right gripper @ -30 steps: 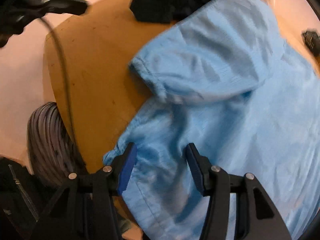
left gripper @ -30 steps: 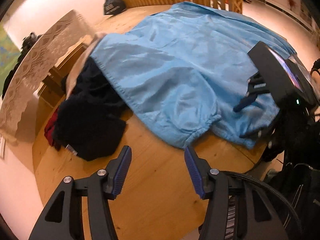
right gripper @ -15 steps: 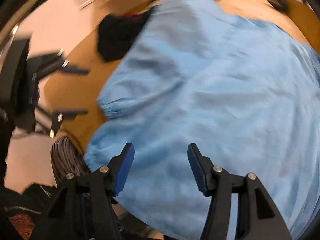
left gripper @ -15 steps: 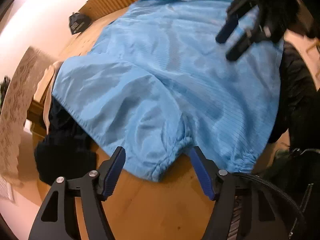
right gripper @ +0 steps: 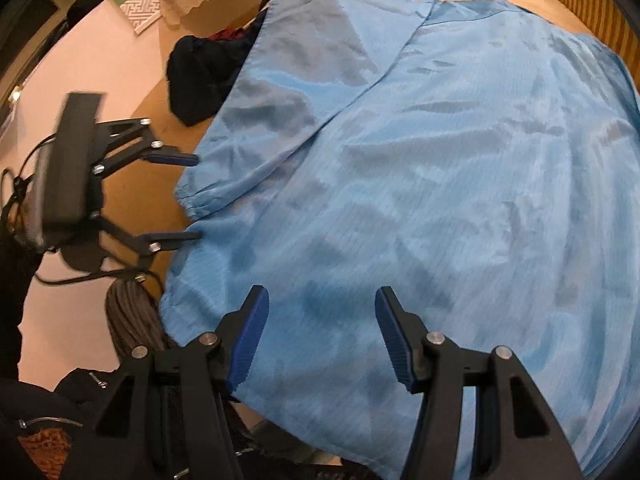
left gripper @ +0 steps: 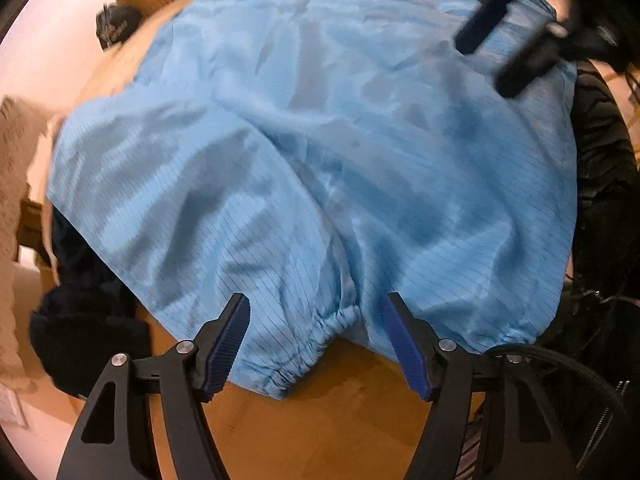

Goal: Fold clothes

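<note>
I see thin, faintly glossy blue cloth with fine pinstripes on the garment (left gripper: 360,152), a matt wooden counter (left gripper: 340,420), and ribbed blue pads (left gripper: 226,344) on my matt black plastic left claw (left gripper: 316,344).

Left wrist view faces the elasticated sleeve cuff (left gripper: 308,344) at close range. Right wrist view looks down across the light blue pinstriped garment (right gripper: 440,184) from its near hem. Both share that cuff.

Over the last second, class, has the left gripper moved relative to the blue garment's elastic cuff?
Yes. The left gripper has advanced toward the elastic cuff, which lay well ahead of its open fingers and now sits between them on the wooden table.
</note>
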Motion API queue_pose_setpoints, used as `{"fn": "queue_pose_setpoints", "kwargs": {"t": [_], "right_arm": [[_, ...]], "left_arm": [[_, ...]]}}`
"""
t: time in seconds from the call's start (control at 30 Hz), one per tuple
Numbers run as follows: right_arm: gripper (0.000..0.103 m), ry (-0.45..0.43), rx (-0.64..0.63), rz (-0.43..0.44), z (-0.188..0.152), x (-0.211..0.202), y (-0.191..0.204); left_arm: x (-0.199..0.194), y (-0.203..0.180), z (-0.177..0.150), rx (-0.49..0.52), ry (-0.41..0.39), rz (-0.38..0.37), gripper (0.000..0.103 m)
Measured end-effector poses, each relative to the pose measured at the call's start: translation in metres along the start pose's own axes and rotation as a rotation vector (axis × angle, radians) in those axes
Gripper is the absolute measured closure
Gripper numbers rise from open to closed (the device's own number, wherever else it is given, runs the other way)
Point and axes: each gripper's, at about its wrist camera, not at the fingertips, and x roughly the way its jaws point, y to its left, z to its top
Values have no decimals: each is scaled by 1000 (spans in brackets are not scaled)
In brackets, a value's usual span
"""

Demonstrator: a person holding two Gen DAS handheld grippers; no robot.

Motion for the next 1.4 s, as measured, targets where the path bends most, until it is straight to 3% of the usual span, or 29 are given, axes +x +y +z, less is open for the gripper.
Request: {"fn": "queue_pose_setpoints", "kwargs": {"t": [0.03,0.1,0.17,0.2,0.43,0.63,0.7,0.73,0.93,1.03,1.2,1.4], "right_arm": [[48,6,-11,9,-1,3,5],[48,19,-33,28,-2,10,16],[48,32,-55,46,-3,16,27],[48,38,-66,56,-3,20,32],[48,72,-89,83,-7,39,49],[48,46,-71,130,-3,48,53],[48,43,-91,125,-2,53,59],[48,42,-104,117,-3,55,63],[50,39,-161,77,-8,57,73],[54,48,-155,81,-9,59,69],[58,61,-161,74,-11,64,67],[58,72,-69,162,-1,49,44]], "left_arm": [[1,2,-2,-12,5,-18,36],[3,7,-7,-36,11,-63,47],[5,13,-11,-72,13,-125,69],[5,16,-13,-94,8,-142,70],[-3,25,-22,-161,-29,-213,70],[-8,26,-24,-193,-52,-247,70],[-8,25,-24,-195,-53,-261,78],[-9,23,-25,-188,-57,-254,89],[-20,16,-30,-175,-92,-247,92],[-38,25,-35,-222,-140,-299,92],[-77,62,-39,-307,-242,-309,93],[-122,92,-22,-305,-355,-287,93]]}}
